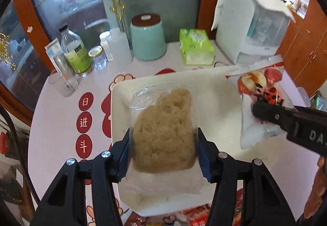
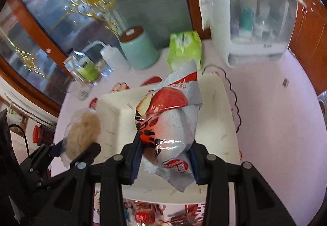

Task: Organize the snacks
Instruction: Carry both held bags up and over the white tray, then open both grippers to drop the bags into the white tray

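— So where is each snack sitting?

— Starting left: the left gripper [image 1: 163, 151] is pinching the clear-wrapped cake [image 1: 163, 130] across its width, long axis running away from the jaws, hanging over the white tray [image 1: 214, 107].

— And right?

— The right gripper [image 2: 165, 158] is clamping the red-and-white snack bag [image 2: 167, 123] (crumpled), also above the tray, nearer its right wall.

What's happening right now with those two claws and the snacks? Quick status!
Left gripper shut on clear-wrapped rice cake. Right gripper shut on red-and-white snack bag. Both over white tray. Tray interior clear, nothing blocking.
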### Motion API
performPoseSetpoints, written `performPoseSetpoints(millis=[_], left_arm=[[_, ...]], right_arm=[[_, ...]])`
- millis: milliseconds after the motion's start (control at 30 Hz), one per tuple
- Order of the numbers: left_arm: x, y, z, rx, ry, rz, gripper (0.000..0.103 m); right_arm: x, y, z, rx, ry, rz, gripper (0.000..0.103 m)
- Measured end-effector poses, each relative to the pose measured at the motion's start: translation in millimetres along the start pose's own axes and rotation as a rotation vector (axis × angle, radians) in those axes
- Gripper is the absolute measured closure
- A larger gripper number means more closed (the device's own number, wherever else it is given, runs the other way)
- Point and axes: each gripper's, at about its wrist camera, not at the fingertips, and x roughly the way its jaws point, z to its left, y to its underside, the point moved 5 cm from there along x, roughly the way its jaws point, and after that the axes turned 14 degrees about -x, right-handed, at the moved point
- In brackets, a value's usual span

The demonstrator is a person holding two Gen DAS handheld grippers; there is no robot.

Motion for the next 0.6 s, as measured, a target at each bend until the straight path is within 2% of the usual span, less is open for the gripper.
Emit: performPoseSetpoints(millis=[33, 100, 133, 167, 267, 367, 600], left_arm=[[3.5, 1.9, 1.5, 0.0, -0.004, 0.004, 0.048], [10.5, 3.1, 4.8, -0.003, -0.002, 0.003, 0.033], [12.4, 2.7, 6.8, -0.011, 0.002, -0.007, 0.014], [11.4, 2.0, 9.3, -0.019, -0.001, -0.017, 0.005], [14.2, 0.0, 16.7, -0.056, 0.001, -0.002, 0.005], [15.4, 1.2, 21.4, -0.08, 0.006, 0.026, 0.005], [0.3, 8.1, 22.0, -0.083, 0.003, -0.001, 0.005]], right_arm=[[0.0, 0.0, 0.0, 0.0, 0.0, 0.0, 0.062], [19.6, 9.5, -2.7, 0.014, 0.014, 0.054, 0.06], [19.6, 9.5, -2.7, 0.014, 0.014, 0.054, 0.06], [23.4, 11.8, -3.6, 0.017, 0.029, 0.065, 0.059], [32.3, 18.7, -6.1, 0.015, 0.059, 0.083, 0.054], [33.7, 22.3, -8.4, 0.046, 0.028, 0.079, 0.051], [21.2, 28.9, -6.0, 0.053, 0.032, 0.067, 0.047]])
